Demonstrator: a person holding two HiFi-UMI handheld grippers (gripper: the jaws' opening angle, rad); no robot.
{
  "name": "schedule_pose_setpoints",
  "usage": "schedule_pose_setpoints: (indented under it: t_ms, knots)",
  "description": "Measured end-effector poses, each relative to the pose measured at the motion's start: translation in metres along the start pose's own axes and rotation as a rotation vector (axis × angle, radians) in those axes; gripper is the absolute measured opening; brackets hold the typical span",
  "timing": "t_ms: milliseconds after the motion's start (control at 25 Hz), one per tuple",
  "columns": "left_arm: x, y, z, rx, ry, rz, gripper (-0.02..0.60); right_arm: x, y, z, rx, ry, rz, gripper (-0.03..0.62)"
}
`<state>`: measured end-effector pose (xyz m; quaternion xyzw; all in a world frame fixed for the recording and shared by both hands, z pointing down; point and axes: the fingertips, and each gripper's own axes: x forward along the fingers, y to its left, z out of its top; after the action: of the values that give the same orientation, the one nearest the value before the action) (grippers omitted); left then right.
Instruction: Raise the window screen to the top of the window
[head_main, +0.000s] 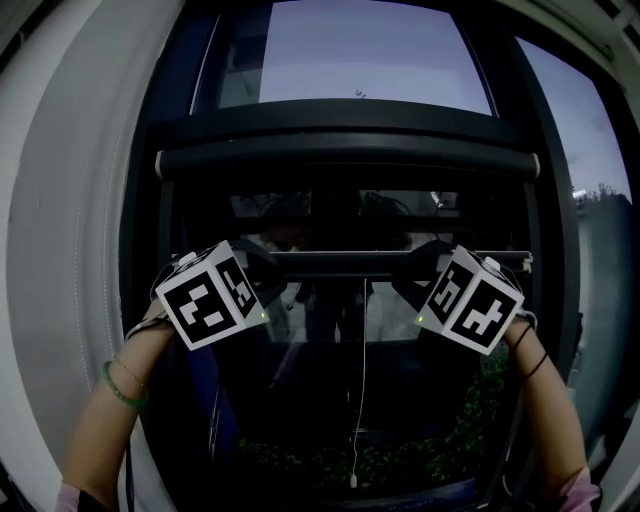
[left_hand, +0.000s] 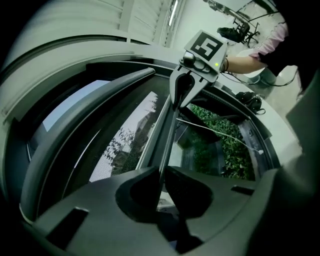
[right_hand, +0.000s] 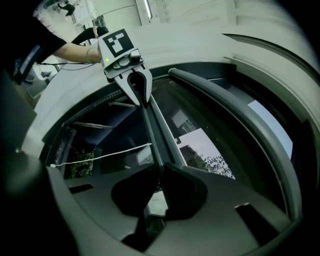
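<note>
The window screen's dark bottom bar (head_main: 345, 263) runs level across the window, below the roller housing (head_main: 350, 160). My left gripper (head_main: 272, 268) is shut on the bar's left part and my right gripper (head_main: 418, 272) on its right part. In the left gripper view the jaws (left_hand: 161, 172) pinch the thin bar (left_hand: 167, 140), which leads away to the right gripper (left_hand: 186, 87). In the right gripper view the jaws (right_hand: 159, 175) hold the same bar (right_hand: 152, 130), with the left gripper (right_hand: 137, 85) at its far end. A white pull cord (head_main: 362, 400) hangs from the bar's middle.
The dark window frame (head_main: 150, 250) surrounds the pane, with a white wall (head_main: 60, 250) to its left. Pale sky fills the upper pane (head_main: 360, 50). Green shrubs (head_main: 470, 420) lie outside below. The cord's end knob (head_main: 354, 481) dangles near the sill.
</note>
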<state>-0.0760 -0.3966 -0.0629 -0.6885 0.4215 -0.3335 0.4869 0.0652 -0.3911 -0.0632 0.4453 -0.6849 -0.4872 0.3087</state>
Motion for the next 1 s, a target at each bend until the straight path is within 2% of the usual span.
schedule_pose_setpoints:
  t_ms: [240,400,680,840,1000]
  knots:
    - [-0.003,0.063,0.022,0.019,0.034,0.092,0.038,-0.001,-0.062,0.021,-0.007,0.014,-0.083,0.037]
    - [-0.008,0.1,0.029,0.033,0.08,0.154,0.04,-0.001,-0.094,0.034,0.017,0.02,-0.103,0.039]
    - [-0.006,0.126,0.031,-0.049,0.088,0.162,0.048,-0.001,-0.126,0.047,0.037,0.013,-0.149,0.044]
    - [-0.008,0.138,0.036,-0.054,0.083,0.196,0.052,0.0,-0.137,0.051,0.05,0.011,-0.16,0.048]
    - [-0.008,0.136,0.041,-0.043,0.043,0.215,0.052,-0.002,-0.137,0.053,0.07,0.006,-0.17,0.054]
